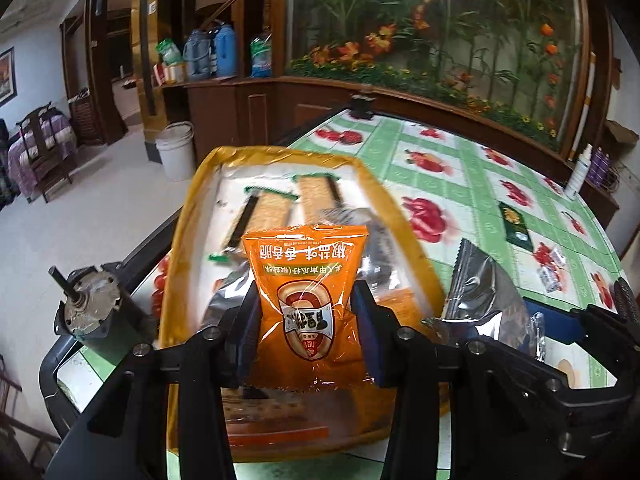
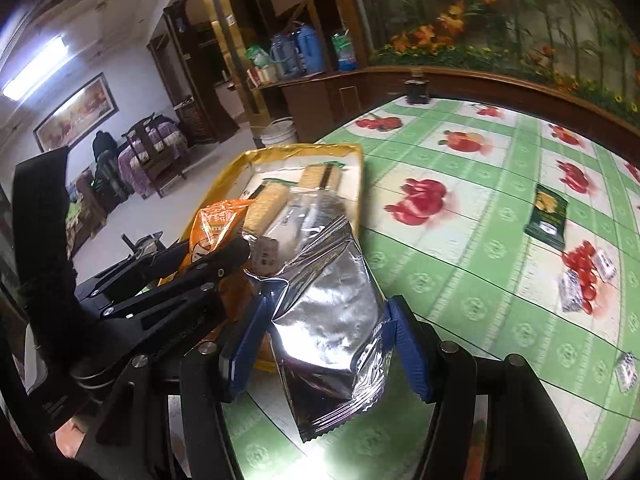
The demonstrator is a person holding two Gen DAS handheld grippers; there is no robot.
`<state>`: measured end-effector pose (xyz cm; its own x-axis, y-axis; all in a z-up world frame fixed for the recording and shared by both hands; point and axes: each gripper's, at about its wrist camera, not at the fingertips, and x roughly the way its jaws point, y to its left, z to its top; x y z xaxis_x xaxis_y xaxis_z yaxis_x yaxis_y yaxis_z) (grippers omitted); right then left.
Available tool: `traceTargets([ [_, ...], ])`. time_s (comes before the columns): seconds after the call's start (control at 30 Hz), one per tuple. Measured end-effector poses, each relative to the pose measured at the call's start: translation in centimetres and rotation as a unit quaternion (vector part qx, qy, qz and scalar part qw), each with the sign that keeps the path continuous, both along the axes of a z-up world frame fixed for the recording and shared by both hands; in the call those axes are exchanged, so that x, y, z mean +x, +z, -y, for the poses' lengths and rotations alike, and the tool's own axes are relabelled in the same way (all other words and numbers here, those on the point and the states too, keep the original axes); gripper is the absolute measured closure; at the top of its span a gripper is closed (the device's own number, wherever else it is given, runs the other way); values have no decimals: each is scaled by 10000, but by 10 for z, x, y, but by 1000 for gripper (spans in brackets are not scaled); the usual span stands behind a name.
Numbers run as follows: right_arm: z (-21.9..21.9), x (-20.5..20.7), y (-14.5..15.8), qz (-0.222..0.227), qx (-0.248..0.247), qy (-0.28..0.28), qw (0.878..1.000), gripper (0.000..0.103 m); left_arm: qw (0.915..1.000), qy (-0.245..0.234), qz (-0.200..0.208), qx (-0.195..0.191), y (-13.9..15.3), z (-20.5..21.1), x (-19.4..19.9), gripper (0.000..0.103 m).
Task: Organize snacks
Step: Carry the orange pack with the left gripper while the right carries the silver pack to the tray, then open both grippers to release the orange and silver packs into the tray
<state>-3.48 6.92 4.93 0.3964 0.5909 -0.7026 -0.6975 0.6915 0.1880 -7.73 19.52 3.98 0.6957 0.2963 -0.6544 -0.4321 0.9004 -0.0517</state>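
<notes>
Here, from the left wrist, we see the left gripper (image 1: 306, 320) clamped on an orange packet (image 1: 306, 292), long axis pointing forward, directly over the yellow tray (image 1: 180, 240). From the right wrist, the right gripper (image 2: 326, 340) pinches a silver pouch (image 2: 332, 312) beside that tray's near right edge.

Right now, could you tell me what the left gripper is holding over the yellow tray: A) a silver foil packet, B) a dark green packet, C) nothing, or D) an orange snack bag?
D: the left gripper is shut on the orange snack bag above the yellow tray, while the silver foil packet sits in the right gripper.
</notes>
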Motion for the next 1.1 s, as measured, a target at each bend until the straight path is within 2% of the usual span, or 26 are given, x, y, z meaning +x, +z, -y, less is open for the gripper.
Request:
traceTargets([
  [0.2, -19, -2, -8, 101, -178, 74, 9998, 41, 10000, 82, -26, -39, -6, -10, -2, 61],
  [0.33, -23, 7, -15, 1, -199, 41, 9998, 41, 9999, 147, 20, 37, -7, -12, -3, 59],
  [0.7, -27, 11, -26, -62, -221, 35, 9997, 38, 9997, 120, 203, -84, -8, -20, -7, 56],
  [0.97, -25, 10, -25, 33, -205, 69, 9998, 36, 9995, 90, 274, -122, -6, -20, -9, 45],
  [1.03, -23, 9, -23, 52, -175, 77, 9998, 36, 9995, 86, 279, -114, -6, -20, -9, 36],
  [1.1, -21, 8, -21, 91, -148, 61, 9998, 36, 9993, 86, 321, -146, -4, -20, -9, 34],
])
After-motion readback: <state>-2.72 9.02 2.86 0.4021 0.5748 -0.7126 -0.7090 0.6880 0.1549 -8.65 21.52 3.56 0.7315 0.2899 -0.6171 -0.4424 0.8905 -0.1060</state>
